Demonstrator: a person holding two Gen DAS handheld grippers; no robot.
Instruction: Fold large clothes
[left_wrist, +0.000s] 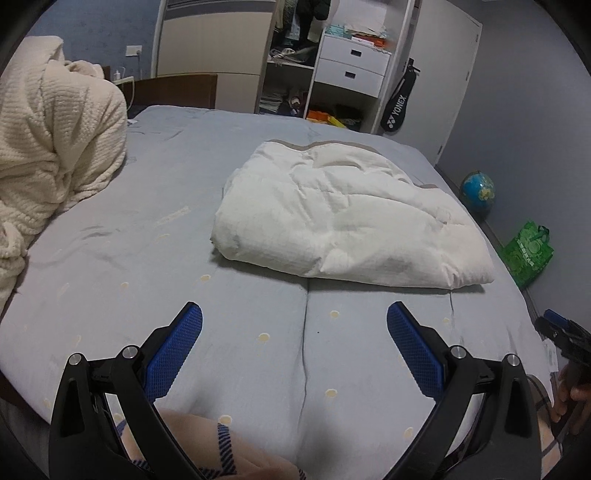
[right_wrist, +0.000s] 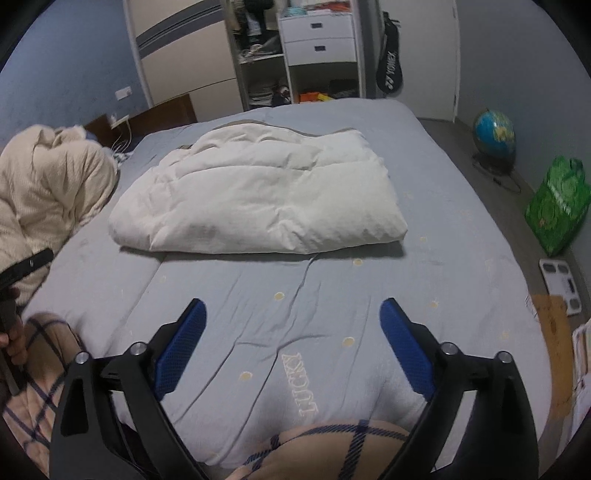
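Observation:
A folded white padded quilt (left_wrist: 351, 218) (right_wrist: 266, 199) lies in the middle of the bed, a grey-trimmed edge at its far side. My left gripper (left_wrist: 294, 310) hovers open over the bare sheet in front of it, nothing between its blue pads. My right gripper (right_wrist: 292, 304) is likewise open and empty, above the sheet's "LUCKY" lettering (right_wrist: 299, 384), short of the quilt's near edge. A crumpled cream knitted garment (left_wrist: 55, 155) (right_wrist: 48, 184) is heaped at the bed's left side.
The light blue bed sheet (left_wrist: 147, 258) (right_wrist: 443, 221) fills the view. Beyond it stand an open wardrobe with white drawers (left_wrist: 351, 66) and a racket bag (left_wrist: 397, 107). A globe (right_wrist: 495, 133), green bag (right_wrist: 557, 206) and scale (right_wrist: 561, 284) sit on the floor at right. Plaid-clothed legs (right_wrist: 332, 443) press against the near edge.

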